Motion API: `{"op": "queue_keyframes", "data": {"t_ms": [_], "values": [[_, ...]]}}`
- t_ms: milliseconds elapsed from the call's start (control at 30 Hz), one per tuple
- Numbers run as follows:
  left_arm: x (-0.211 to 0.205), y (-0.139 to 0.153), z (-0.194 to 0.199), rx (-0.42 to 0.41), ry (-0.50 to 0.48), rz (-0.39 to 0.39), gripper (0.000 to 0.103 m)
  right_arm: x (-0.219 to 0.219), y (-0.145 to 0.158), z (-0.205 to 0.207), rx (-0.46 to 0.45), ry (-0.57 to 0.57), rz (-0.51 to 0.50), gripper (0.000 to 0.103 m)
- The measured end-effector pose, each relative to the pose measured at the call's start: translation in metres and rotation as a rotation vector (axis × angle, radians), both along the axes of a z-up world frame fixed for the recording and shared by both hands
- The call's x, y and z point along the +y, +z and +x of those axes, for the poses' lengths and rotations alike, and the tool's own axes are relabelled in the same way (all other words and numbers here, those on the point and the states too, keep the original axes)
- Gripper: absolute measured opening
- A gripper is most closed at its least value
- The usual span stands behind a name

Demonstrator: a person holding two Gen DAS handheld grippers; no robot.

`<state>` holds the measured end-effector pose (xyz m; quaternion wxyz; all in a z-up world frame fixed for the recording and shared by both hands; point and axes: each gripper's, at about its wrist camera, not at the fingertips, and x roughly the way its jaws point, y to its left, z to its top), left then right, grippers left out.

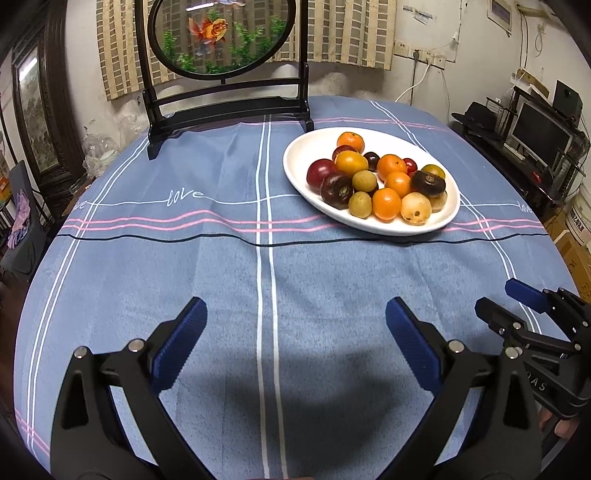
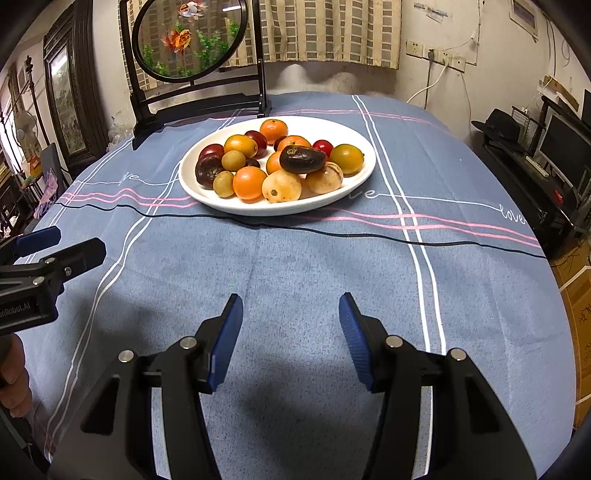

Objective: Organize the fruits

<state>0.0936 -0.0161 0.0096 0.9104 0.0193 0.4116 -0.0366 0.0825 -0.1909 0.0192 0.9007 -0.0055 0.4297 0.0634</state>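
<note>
Bench [image 1: 332, 295] covered with a blue cloth [image 1: 207, 266] crossed by white, pink and black lines and stitched with "love". On it, toward the far side, a white oval plate [image 1: 306, 151] heaped with small fruits [image 1: 384, 177]: orange ones, dark red ones, olive-green ones, pale tan ones and a few almost black. All fruits on the plate, touching or piled against each other; none lying on the cloth. Behind the plate, at the back edge, a dark wooden stand [image 1: 225, 107] holding a round panel with a goldfish picture [image 1: 208, 29]. Left tongs [image 1: 295, 321] held over the bare cloth at the near side, blue pads [image 1: 177, 350] wide apart, nothing between them. Right tongs [image 2: 291, 314] likewise over bare cloth, well short of the plate, pads [image 2: 225, 339] apart and gripping nothing. Each pair of tongs showing at the edge of the other's view, side by side, not touching. Part of a hand [image 2: 13, 380] visible at the left edge of the right wrist view.
</note>
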Motion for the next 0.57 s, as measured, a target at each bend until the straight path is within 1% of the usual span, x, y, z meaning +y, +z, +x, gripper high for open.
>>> {"op": "queue_keyframes", "data": {"t_ms": [200,433,567], "values": [[-0.003,-0.001,-0.005,-0.022,0.008,0.025,0.099,-0.001,-0.002,-0.001,0.006,-0.004,0.001,0.054],[-0.001,-0.009,-0.001,0.022,0.005,0.002,0.099,-0.004,-0.006,-0.001,0.017,-0.008,0.003,0.054],[0.000,-0.015,0.003,0.040,0.011,0.004,0.099,-0.005,-0.010,0.000,0.030,-0.009,0.000,0.054]]}}
